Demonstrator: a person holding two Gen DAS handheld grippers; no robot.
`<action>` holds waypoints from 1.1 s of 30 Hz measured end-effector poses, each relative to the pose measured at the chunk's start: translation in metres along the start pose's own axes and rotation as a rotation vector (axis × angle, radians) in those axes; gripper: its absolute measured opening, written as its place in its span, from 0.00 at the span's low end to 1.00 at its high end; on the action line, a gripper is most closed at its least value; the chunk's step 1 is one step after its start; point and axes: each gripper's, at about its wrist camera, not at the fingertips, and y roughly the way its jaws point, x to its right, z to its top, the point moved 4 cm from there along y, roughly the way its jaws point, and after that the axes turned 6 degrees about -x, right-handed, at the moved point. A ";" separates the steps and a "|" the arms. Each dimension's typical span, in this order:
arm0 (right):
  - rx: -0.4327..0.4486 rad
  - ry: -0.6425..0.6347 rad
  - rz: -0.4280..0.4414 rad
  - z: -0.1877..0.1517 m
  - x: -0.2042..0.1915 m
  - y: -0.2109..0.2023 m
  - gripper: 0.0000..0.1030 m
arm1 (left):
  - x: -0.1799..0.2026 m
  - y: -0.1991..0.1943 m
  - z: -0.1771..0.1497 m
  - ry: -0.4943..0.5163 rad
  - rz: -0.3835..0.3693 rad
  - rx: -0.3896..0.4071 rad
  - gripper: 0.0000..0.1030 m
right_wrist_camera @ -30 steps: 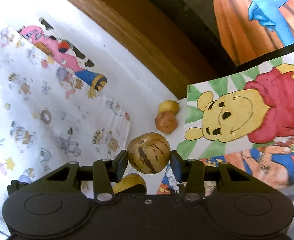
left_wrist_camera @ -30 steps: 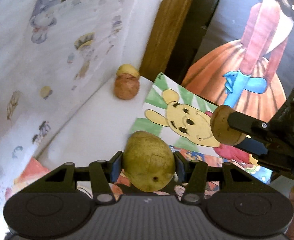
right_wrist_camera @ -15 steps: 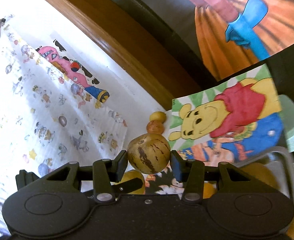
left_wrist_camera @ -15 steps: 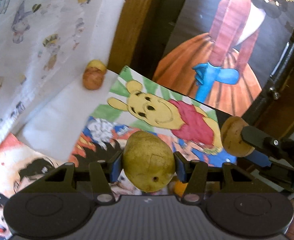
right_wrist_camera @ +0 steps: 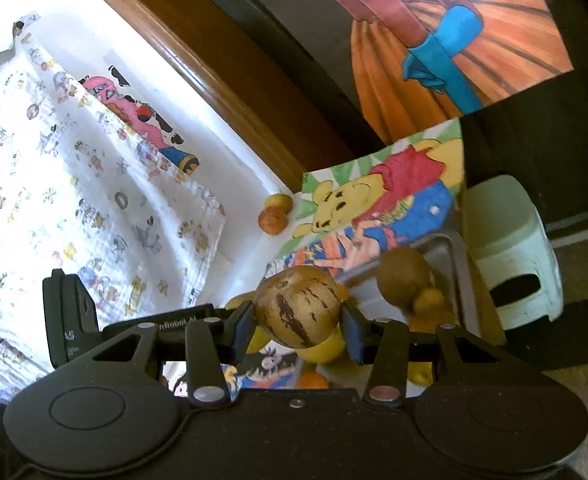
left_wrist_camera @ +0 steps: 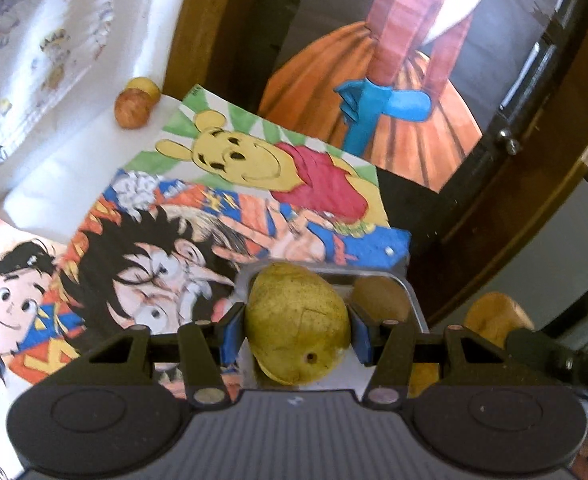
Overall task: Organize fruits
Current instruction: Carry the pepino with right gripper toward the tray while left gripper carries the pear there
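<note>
My left gripper (left_wrist_camera: 297, 334) is shut on a yellow-green pear (left_wrist_camera: 294, 312), held just above the near-left corner of a metal tray (left_wrist_camera: 411, 294). A brown kiwi (left_wrist_camera: 382, 299) lies in that tray. My right gripper (right_wrist_camera: 299, 326) is shut on a tan fruit with dark stripes (right_wrist_camera: 298, 304), left of the tray (right_wrist_camera: 456, 250), which holds the kiwi (right_wrist_camera: 404, 276) and small orange fruits (right_wrist_camera: 428, 301). The striped fruit (left_wrist_camera: 498, 315) also shows at the right in the left wrist view. Two small fruits (left_wrist_camera: 132, 110) sit far back by the wooden frame.
Cartoon drawings (left_wrist_camera: 254, 160) cover the table under the grippers, with a printed white cloth (right_wrist_camera: 74, 200) to the left. A wooden frame (right_wrist_camera: 214, 80) and a large painting (left_wrist_camera: 394, 80) stand behind. A pale green stool (right_wrist_camera: 510, 248) stands on the floor right of the tray.
Both grippers have travelled to the right across the table, away from the two small fruits. The metal tray has come into view under them. Both grips are unchanged.
</note>
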 end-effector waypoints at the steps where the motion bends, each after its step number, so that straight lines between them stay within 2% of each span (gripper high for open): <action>1: 0.001 0.004 -0.002 -0.003 0.002 -0.003 0.47 | 0.003 0.000 -0.003 0.007 0.000 -0.005 0.56; 21: -0.027 0.036 -0.050 -0.049 0.034 -0.041 0.47 | 0.049 0.022 -0.041 0.110 -0.037 -0.146 0.56; 33: -0.041 0.081 -0.072 -0.075 0.038 -0.041 0.47 | 0.058 0.038 -0.049 0.103 -0.001 -0.212 0.56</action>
